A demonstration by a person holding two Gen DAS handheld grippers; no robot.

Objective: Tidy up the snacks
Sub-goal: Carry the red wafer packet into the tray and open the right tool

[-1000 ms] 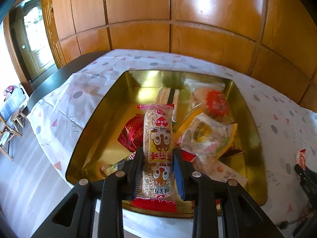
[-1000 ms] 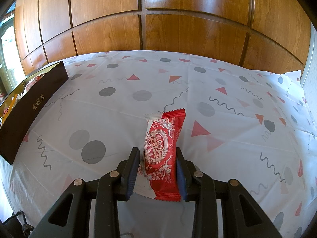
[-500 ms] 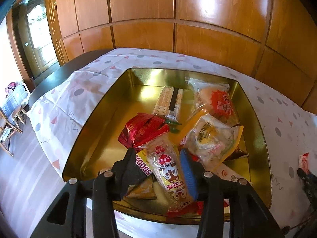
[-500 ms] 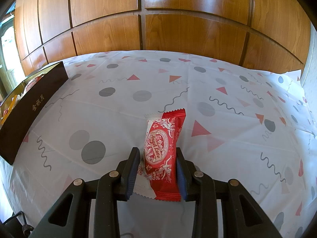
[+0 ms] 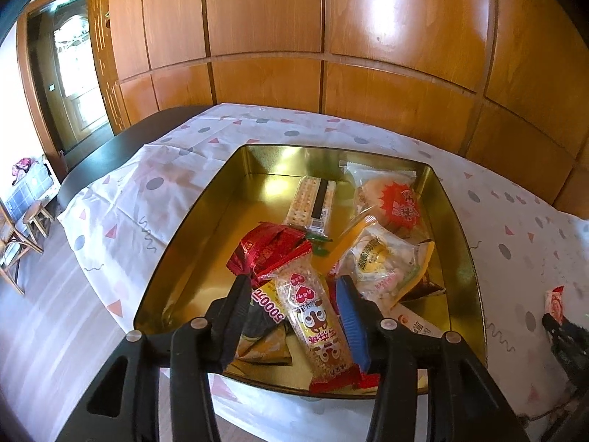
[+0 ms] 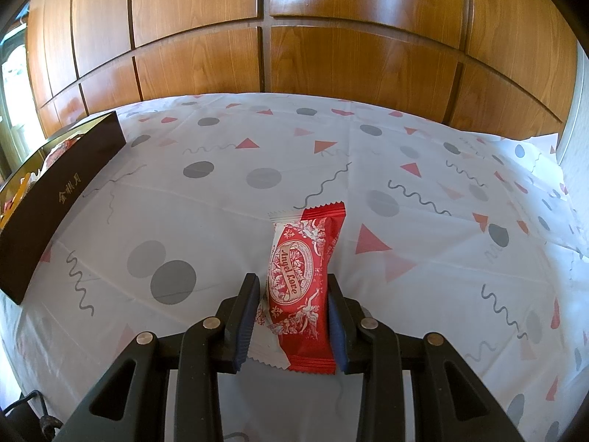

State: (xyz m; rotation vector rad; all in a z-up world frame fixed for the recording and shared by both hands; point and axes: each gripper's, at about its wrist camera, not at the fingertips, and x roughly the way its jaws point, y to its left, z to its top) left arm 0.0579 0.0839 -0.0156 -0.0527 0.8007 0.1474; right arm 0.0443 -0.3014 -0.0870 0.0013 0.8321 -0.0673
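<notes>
Released since a second ago, the rice-puff bar (image 5: 313,316) now lies tilted on the other snacks at the lower centre of the gold tin (image 5: 206,221), between the spread, non-pressing jaws of the left gripper (image 5: 294,294). Right gripper (image 6: 291,294) stays clamped on the red wrapped candy (image 6: 300,283), low and centre over the patterned tablecloth (image 6: 441,258).
</notes>
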